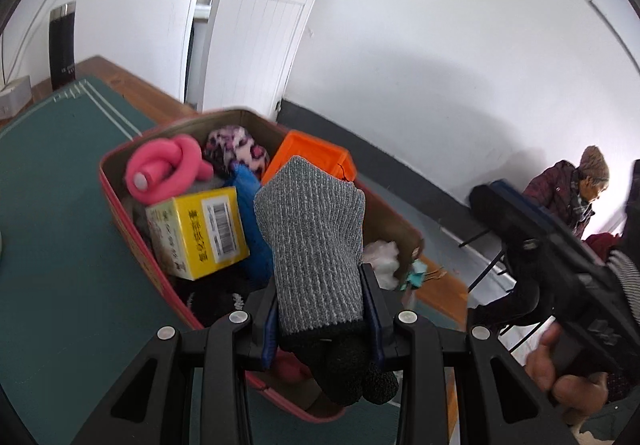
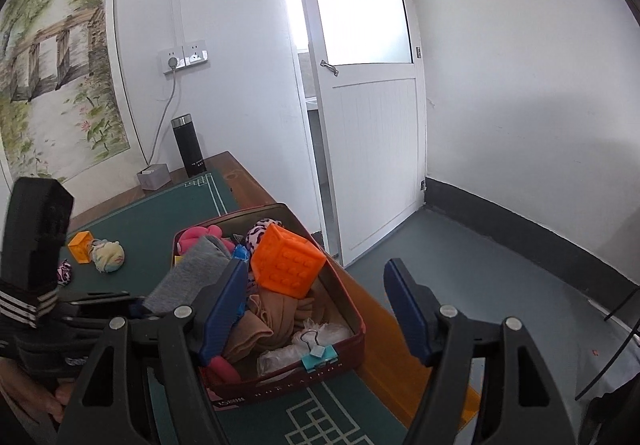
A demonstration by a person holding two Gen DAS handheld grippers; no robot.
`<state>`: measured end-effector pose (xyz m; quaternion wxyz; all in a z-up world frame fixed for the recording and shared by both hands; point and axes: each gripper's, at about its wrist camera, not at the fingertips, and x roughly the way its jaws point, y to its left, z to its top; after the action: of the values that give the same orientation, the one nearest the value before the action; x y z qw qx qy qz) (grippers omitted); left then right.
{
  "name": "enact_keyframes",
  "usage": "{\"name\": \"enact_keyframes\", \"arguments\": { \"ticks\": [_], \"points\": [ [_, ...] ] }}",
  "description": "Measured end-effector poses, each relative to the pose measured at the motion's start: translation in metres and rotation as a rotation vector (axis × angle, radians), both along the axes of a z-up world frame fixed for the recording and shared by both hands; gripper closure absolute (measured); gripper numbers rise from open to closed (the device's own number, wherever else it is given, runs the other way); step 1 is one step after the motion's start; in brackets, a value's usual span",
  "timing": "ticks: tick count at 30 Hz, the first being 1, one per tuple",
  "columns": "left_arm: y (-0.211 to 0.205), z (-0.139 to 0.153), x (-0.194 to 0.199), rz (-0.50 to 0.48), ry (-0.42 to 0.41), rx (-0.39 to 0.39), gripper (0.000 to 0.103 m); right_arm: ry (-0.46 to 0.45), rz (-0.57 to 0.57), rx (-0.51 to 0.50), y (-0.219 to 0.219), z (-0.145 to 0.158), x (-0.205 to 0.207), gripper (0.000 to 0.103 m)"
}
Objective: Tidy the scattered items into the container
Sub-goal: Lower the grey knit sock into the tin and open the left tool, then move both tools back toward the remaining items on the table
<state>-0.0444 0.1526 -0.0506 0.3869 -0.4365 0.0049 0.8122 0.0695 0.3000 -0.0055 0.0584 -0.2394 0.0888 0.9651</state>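
My left gripper (image 1: 322, 309) is shut on a grey glove with black fingertips (image 1: 312, 237) and holds it over the red box (image 1: 132, 229); the glove also shows in the right wrist view (image 2: 188, 277). The box (image 2: 352, 349) holds a pink foam knot (image 1: 164, 169), a yellow carton (image 1: 200, 233), an orange cube (image 2: 286, 265), tan cloth (image 2: 276, 313), a teal binder clip (image 2: 318, 353) and other items. My right gripper (image 2: 320, 305) is open and empty just above the box's near right part.
On the green mat (image 2: 160, 221) left of the box lie a small orange cube (image 2: 81, 246), a pale cloth ball (image 2: 107, 255) and a patterned scrap (image 2: 64, 272). A black flask (image 2: 188, 147) and grey holder (image 2: 154, 176) stand at the table's far edge. A seated person (image 1: 576, 193) is at right.
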Motion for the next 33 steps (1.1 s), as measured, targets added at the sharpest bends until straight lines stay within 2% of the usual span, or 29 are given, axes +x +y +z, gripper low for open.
{"name": "enact_keyframes", "arguments": {
  "ticks": [4, 7, 9, 11, 13, 20, 24, 33],
  "points": [
    [-0.002, -0.011, -0.007, 0.017, -0.006, -0.002, 0.067, 0.002, 0.018, -0.007, -0.004, -0.002, -0.005, 0.029],
    [-0.007, -0.011, -0.009, 0.019, -0.034, 0.014, 0.061, 0.001, 0.026, -0.013, -0.007, -0.003, -0.009, 0.029],
    [-0.01, -0.009, -0.009, 0.011, -0.045, 0.032, 0.05, 0.001, 0.031, -0.016, -0.009, -0.004, -0.011, 0.029],
    [-0.014, -0.005, -0.004, 0.001, -0.045, 0.059, 0.03, 0.003, 0.038, -0.019, -0.013, -0.003, -0.012, 0.029],
    [-0.019, 0.002, 0.003, -0.004, -0.029, 0.087, 0.022, 0.009, 0.047, -0.02, -0.018, -0.002, -0.012, 0.029],
    [-0.054, 0.024, 0.008, 0.038, -0.001, 0.154, 0.021, 0.033, 0.087, -0.038, -0.035, 0.008, -0.013, 0.029],
    [-0.094, 0.033, 0.005, 0.122, 0.027, 0.175, 0.021, 0.039, 0.145, -0.057, -0.055, 0.012, -0.021, 0.029],
    [-0.216, 0.019, -0.013, 0.501, 0.081, 0.075, 0.021, 0.042, 0.319, -0.084, -0.122, 0.02, -0.047, 0.029]
  ]
}}
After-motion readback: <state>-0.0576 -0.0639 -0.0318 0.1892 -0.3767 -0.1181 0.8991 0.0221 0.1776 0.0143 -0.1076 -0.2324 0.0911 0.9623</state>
